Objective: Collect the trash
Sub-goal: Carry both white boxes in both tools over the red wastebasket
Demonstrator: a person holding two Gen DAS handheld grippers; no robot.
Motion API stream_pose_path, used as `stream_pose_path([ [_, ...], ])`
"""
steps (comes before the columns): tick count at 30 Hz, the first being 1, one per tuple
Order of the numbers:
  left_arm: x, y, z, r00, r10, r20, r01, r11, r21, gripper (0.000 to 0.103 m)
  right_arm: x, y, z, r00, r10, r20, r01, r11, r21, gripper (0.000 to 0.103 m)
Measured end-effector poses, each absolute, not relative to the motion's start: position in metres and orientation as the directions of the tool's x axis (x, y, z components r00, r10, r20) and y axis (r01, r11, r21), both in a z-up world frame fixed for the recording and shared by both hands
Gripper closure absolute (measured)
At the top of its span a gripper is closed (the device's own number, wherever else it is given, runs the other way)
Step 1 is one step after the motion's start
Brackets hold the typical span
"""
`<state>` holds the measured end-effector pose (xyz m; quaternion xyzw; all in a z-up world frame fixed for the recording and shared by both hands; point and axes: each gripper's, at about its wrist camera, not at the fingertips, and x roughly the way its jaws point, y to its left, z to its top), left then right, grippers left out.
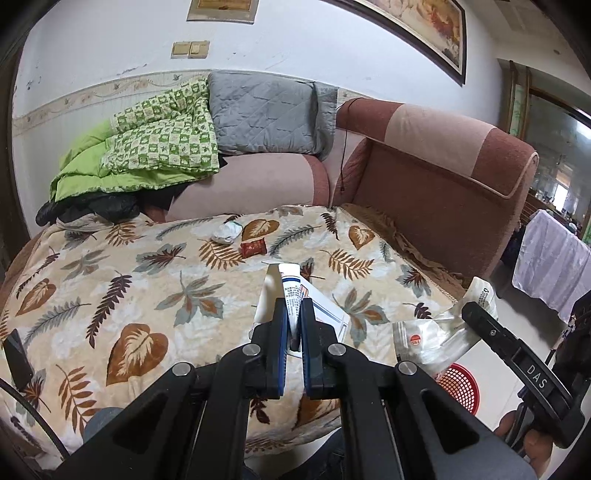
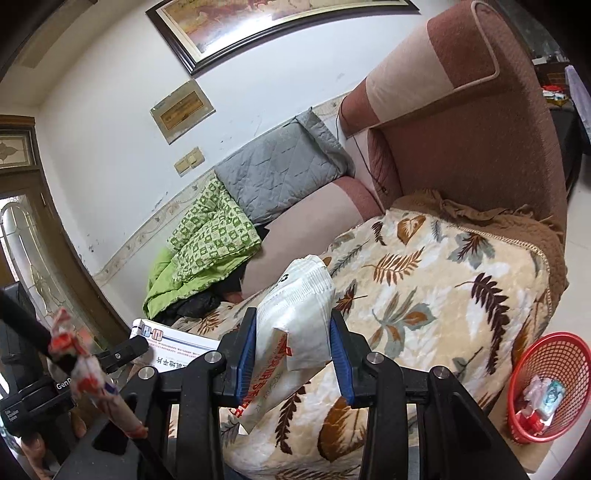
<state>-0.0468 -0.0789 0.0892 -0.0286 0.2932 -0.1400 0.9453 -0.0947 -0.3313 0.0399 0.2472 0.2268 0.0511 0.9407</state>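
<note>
The left gripper [image 1: 294,321] is clamped narrow on a white tube [image 1: 291,291] with blue print, which stands up between the blue pads above a white box [image 1: 325,310] lying on the leaf-patterned blanket [image 1: 147,280]. The right gripper [image 2: 293,343] is closed partway on a crinkled white packet [image 2: 295,314] with red lettering, the packet bulging up and out between its fingers; in the left wrist view the same packet sits at the right edge of the blanket, pinched by that gripper. Just below it on the floor stands a red mesh basket [image 2: 546,354], and it has some wrappers inside, though what they are is hard to make out. Further out on the blanket lie a small red wrapper [image 1: 253,246] and, just beyond and left of it, a crumpled white wad [image 1: 226,232], apart from each other but near. Behind the blanket is a brown and pink sofa [image 1: 443,166], with a green checked quilt [image 1: 162,144] and a grey cushion [image 1: 266,110] heaped against the wall, and a framed picture [image 2: 280,26] hanging above.
</note>
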Motion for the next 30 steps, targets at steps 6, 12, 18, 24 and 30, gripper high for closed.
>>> stream_pose_path([
  [6,-0.057,-0.089,0.096,0.791,-0.297,-0.534,0.272,0.954,-0.127,0.097,-0.113,-0.343,0.047,0.903,0.171,-0.394,0.041,0.879,0.475,0.063],
  [12,-0.066,-0.105,0.100,0.786,-0.326,-0.525,0.312,0.943,-0.118,0.097,-0.132,-0.358,0.054,0.915,0.113,-0.388,0.085,0.885,0.457,0.063],
  [18,-0.072,-0.129,0.101,0.768,-0.365,-0.526,0.364,0.925,-0.110,0.097,-0.151,-0.379,0.057,0.919,0.046,-0.392,0.142,0.889,0.436,0.063],
  [24,-0.078,-0.163,0.100,0.738,-0.419,-0.529,0.436,0.894,-0.099,0.097,-0.172,-0.404,0.056,0.915,-0.026,-0.403,0.213,0.878,0.428,0.063],
  [30,-0.083,-0.205,0.097,0.700,-0.470,-0.538,0.513,0.855,-0.079,0.097,-0.194,-0.433,0.053,0.904,-0.107,-0.413,0.295,0.857,0.422,0.063],
])
